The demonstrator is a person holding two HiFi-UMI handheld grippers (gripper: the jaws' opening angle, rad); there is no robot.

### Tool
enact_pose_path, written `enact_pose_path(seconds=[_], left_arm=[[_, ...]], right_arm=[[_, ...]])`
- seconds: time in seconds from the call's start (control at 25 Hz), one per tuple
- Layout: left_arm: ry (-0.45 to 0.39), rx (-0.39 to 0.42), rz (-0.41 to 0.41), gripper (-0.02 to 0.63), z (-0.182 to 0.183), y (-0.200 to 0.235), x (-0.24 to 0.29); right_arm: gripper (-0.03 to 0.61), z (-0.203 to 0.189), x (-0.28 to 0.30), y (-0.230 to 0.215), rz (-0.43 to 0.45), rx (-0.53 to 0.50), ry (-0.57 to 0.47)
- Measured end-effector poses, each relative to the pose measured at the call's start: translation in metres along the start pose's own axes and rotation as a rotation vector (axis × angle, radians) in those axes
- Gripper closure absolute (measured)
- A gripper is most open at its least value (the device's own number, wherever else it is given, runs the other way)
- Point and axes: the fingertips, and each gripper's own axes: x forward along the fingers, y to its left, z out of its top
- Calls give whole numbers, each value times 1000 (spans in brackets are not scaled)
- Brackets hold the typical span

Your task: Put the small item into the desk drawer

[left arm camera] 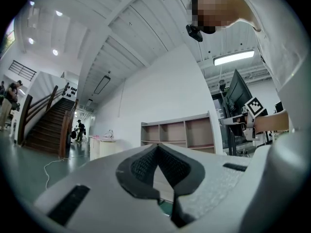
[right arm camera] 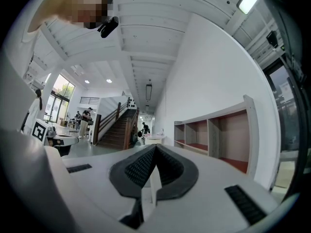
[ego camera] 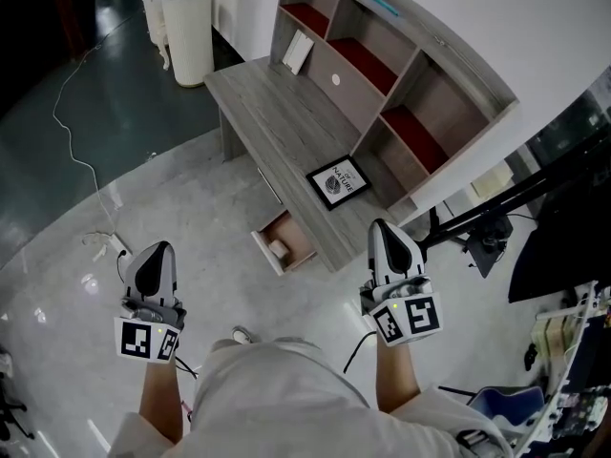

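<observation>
A grey wooden desk [ego camera: 272, 113] with a shelf unit [ego camera: 401, 74] stands ahead of me. Its drawer [ego camera: 298, 238] is pulled out, and a small pale item [ego camera: 278, 249] lies inside. My left gripper [ego camera: 156, 249] is held over the floor, left of the drawer and nearer to me. My right gripper [ego camera: 382, 225] hovers just off the desk's near right corner, right of the drawer. Both point roughly level. In the left gripper view the left gripper [left arm camera: 158, 147] has its pads meeting at the tips with nothing between them. The right gripper [right arm camera: 155, 147] in its own view looks the same.
A framed picture [ego camera: 338, 180] lies on the desk above the drawer. A white bin [ego camera: 186, 27] stands off the desk's far end. A cable [ego camera: 72, 132] and power strip [ego camera: 113, 243] lie on the floor at left. A camera stand [ego camera: 487, 232] and clutter crowd the right.
</observation>
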Motion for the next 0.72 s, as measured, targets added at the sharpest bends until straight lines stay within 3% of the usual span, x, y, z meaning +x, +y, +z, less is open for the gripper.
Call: enact_pose_path(seconds=[0.72], left_arm=[[10, -27, -3, 607, -10, -5, -3]], right_arm=[[581, -1, 2, 7, 19, -27, 23]])
